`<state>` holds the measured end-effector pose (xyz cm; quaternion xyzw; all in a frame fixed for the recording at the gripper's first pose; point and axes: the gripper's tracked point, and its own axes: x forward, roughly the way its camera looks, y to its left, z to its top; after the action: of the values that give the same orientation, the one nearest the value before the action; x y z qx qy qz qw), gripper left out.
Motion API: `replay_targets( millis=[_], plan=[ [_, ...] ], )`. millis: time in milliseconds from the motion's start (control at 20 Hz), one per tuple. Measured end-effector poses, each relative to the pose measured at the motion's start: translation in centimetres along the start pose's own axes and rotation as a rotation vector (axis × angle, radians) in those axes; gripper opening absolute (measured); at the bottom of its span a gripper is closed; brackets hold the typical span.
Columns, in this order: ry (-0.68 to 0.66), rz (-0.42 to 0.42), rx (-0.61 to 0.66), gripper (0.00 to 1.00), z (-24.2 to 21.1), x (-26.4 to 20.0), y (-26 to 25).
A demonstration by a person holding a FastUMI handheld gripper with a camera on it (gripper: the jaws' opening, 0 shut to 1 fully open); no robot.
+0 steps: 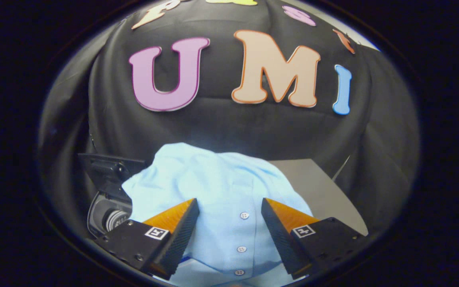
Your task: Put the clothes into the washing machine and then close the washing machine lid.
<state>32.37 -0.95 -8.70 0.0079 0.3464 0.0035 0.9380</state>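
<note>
Light-blue buttoned shirt (217, 187) bunched beside open washing machine (108, 199)

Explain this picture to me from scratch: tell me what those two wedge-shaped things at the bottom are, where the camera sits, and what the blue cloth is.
The camera rides on a hand-held gripper and looks forward along its two fingers, the wedges you see. A person carries this tool; there is no robot arm. The fingers stand apart, open. Between and just ahead of them lies a light blue shirt, its row of buttons running down the gap. The fingers flank the shirt; whether they touch it I cannot tell. Beside the shirt, next to one finger, is the washing machine with its dark lid raised. Past the other finger, a grey surface shows.
</note>
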Motion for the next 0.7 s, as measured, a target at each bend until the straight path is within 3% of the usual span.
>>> replay_targets(
  millis=[200, 450, 600, 700],
  plan=[
    [0.025, 0.059, 0.094, 0.94, -0.1, 0.1, 0.0],
    [0.019, 0.063, 0.041, 0.91, -0.4, 0.3, 0.6],
    [0.025, 0.08, 0.076, 0.75, -0.4, 0.3, 1.2],
    [0.028, 0.093, 0.092, 0.59, -0.3, 0.4, 1.9]
  ],
)
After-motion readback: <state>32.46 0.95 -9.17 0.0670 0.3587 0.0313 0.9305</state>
